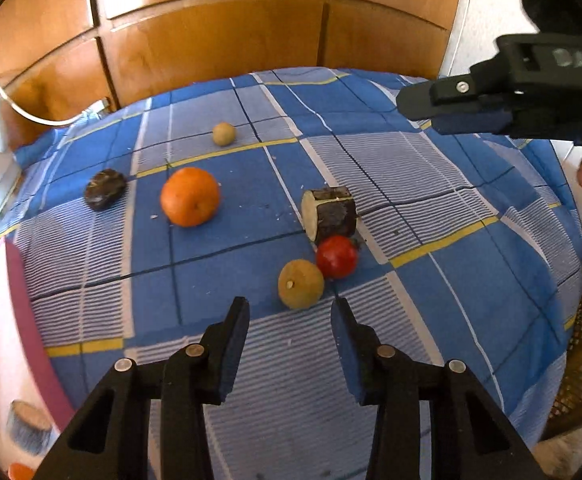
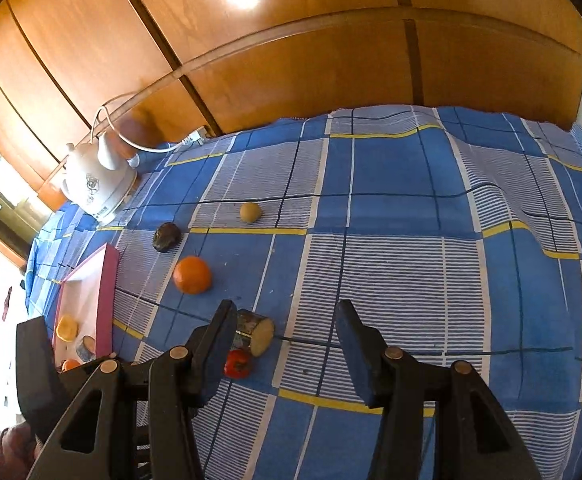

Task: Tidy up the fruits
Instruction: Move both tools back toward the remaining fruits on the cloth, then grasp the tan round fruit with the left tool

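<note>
Left gripper [image 1: 290, 310]: jaws apart, empty, above cloth [image 1: 471, 320]. Lemon [image 1: 301, 284] just ahead, between fingertips' line; tomato [image 1: 337, 257] touching it beyond, log [image 1: 329, 213] behind tomato. Orange [image 1: 190, 196] ahead-left; dark fruit [image 1: 105, 189] further left; small ball [image 1: 223, 133] far ahead. Right gripper [image 2: 287, 320]: jaws apart, empty; log, tomato beside left finger.

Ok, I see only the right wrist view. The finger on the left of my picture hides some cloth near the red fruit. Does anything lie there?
Observer: Yes, a yellow-brown fruit lies there, against the red fruit.
Operator: Is the left gripper holding something?
Observer: No. The left gripper is open and empty, pointing at that yellow-brown fruit and not touching it.
</note>
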A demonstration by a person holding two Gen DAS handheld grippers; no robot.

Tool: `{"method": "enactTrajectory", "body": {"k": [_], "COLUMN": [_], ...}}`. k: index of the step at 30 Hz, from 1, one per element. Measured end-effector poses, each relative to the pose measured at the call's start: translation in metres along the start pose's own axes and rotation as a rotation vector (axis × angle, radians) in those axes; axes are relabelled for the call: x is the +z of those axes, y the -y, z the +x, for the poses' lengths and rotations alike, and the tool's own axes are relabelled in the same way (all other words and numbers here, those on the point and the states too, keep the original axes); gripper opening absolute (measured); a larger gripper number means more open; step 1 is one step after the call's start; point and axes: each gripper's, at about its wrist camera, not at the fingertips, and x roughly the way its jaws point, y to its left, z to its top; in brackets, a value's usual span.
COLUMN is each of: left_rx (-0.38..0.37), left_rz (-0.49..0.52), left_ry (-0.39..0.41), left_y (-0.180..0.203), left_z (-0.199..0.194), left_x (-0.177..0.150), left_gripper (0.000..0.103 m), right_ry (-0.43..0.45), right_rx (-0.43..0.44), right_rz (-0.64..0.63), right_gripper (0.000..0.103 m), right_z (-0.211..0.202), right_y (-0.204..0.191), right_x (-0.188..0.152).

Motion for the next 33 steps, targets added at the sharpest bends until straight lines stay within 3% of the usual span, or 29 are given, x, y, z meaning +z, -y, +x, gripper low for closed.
{"method": "enactTrajectory", "body": {"k": [11,13,24,33], "left_rx": [-0.025,-0.033,0.003,-0.003], "left_rz": [0.028,0.014,-0.144,-0.160], "left_ry": [0.011,0.018,0.100,0.116], "left_y": [0.002,0.000,-0.010,-0.011], "left_z": [0.020,0.020,-0.011,-0.010], "left_x": [0.010,0.010,-0.043,-0.045], "left_gripper": [0.042,0.025,0.025,0.026], "right_ry": [0.007,0.012,-0.058,-0.162], "right_rx": [-0.006,-0.008,0.028,0.090], "right_rz": [-0.004,-0.005,-0.017,-0.015], "right_gripper": [0.052,0.052,0.052,0.052], "right_z": [0.000,-0.001,0.013,0.038], "right_y": [-0.001,-0.001,-0.005,-0.015], "right_x": [0.001,0.001,-0.004,-0.015]}}
